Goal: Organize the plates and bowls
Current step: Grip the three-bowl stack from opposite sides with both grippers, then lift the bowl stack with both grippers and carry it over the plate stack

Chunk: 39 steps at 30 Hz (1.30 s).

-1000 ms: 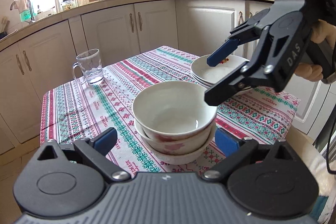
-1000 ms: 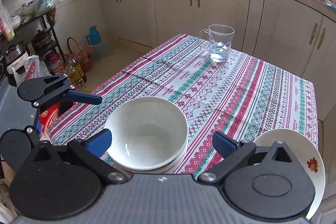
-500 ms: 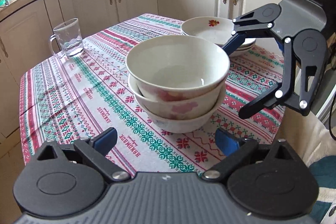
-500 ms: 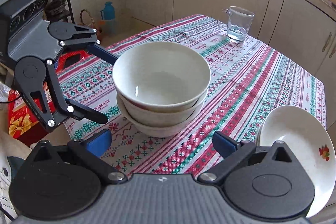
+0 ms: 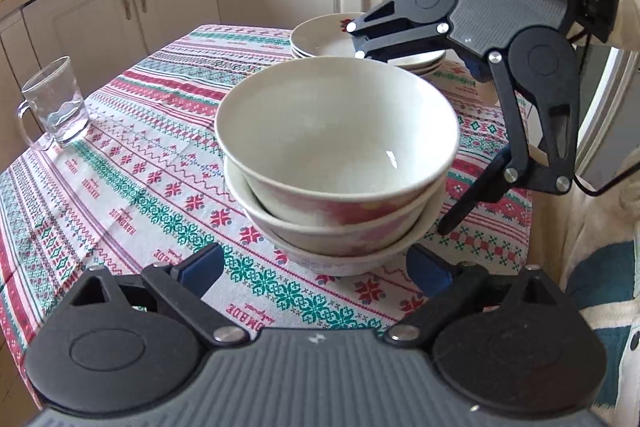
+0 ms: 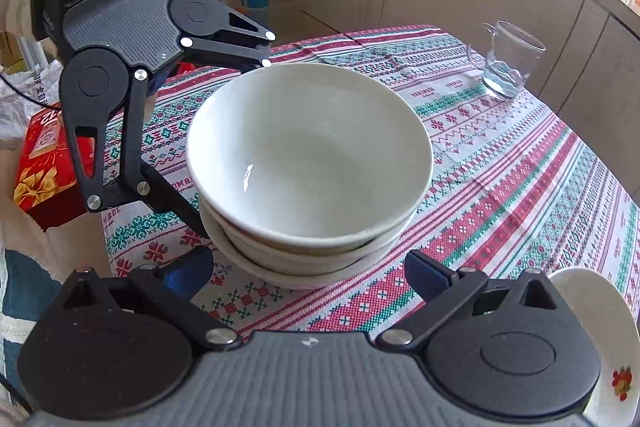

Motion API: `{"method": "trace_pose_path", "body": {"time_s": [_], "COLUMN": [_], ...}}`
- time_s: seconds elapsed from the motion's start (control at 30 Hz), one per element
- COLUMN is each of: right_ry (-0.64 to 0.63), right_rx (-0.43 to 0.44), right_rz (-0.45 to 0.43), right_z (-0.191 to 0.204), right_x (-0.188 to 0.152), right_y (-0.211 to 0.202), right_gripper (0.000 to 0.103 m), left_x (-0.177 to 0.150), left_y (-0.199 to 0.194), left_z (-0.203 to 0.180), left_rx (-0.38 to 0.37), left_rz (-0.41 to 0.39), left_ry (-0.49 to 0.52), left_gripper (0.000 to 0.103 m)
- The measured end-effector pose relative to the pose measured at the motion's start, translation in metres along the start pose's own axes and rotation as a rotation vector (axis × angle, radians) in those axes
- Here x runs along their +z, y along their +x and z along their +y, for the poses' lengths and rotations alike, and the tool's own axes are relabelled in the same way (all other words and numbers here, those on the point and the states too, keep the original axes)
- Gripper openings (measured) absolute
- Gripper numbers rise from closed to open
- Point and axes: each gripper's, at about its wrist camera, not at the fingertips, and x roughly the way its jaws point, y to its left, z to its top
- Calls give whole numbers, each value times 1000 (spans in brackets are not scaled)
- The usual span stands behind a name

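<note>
The left tool (image 5: 316, 269), its jaws spread but closing, is sitting at the bottom of its own view, flanking the base of the stack of three nested white ceramic bowls (image 5: 338, 163) without touching. The right tool (image 6: 308, 275), also spread, is framing the same stack from the opposite side. White plates (image 5: 320, 39) are resting behind on the patterned-cloth worktop (image 5: 132, 187).
</note>
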Motion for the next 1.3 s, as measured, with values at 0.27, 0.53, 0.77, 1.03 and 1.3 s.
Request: {"method": "trace_pose_path", "body": {"time_s": [0.27, 0.53, 0.77, 1.03, 1.3], "right_ry": [-44, -70, -57, -64, -69], "right_rx": [65, 126, 155, 155, 157], "right_rz": [31, 33, 35, 40, 37], "right_z": [-12, -19, -21, -21, -21], "right_x": [4, 9, 9, 10, 11], "right_y": [9, 11, 12, 12, 13], "right_gripper": [100, 94, 91, 92, 92], "left_x": [5, 6, 8, 11, 13], "left_y": [8, 12, 14, 16, 12], "left_z": [13, 19, 21, 19, 19], "left_rx": [-115, -171, -198, -195, -201], "left_rz": [-9, -1, -4, -2, 9], "left_ry": [32, 52, 80, 130, 144], "left_gripper": [94, 87, 81, 84, 84]}}
